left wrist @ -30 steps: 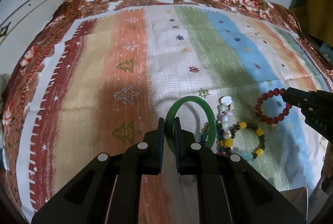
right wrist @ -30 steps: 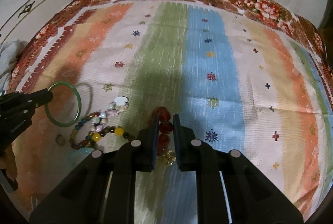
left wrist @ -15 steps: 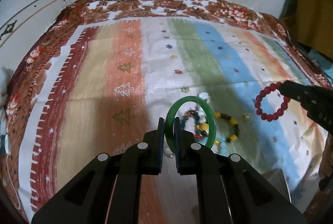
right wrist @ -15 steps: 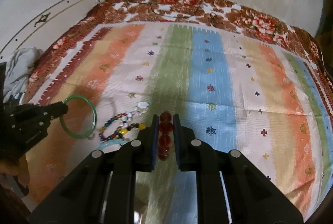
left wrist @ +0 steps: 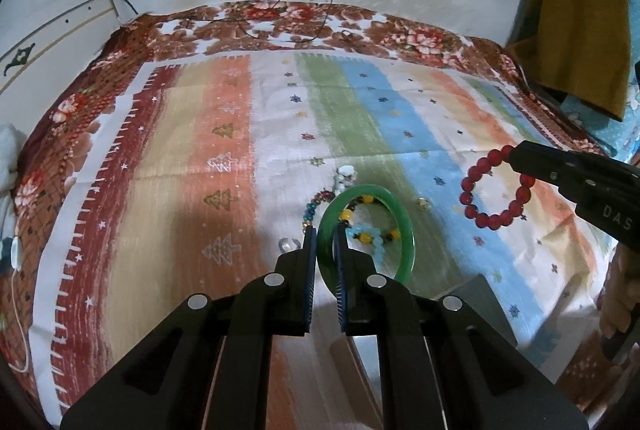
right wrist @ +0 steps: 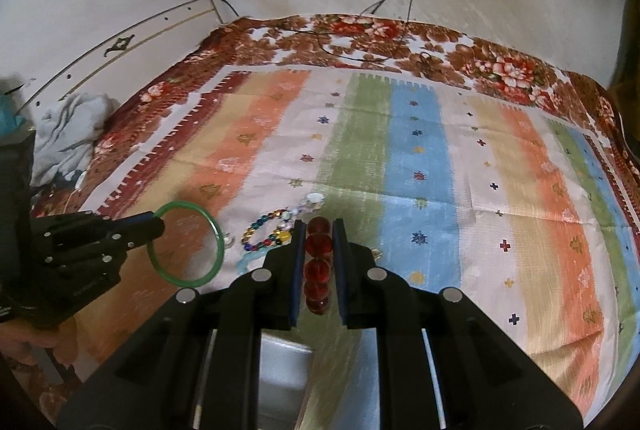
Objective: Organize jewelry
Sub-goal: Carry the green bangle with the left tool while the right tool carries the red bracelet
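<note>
Left tool (left wrist: pixel 325 238) was clamped on a smooth green bangle (left wrist: pixel 404 226); right tool (right wrist: pixel 316 230) was clamped on a round, glossy red bead bracelet (right wrist: pixel 318 266), above the striped woven bedspread (right wrist: pixel 420 158).

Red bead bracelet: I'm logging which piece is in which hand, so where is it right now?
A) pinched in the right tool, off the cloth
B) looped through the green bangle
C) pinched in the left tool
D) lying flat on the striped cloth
A: the red bead bracelet hangs from the right tool, whose tips are shut on its beads, while the left tool grips the green bangle.
</note>
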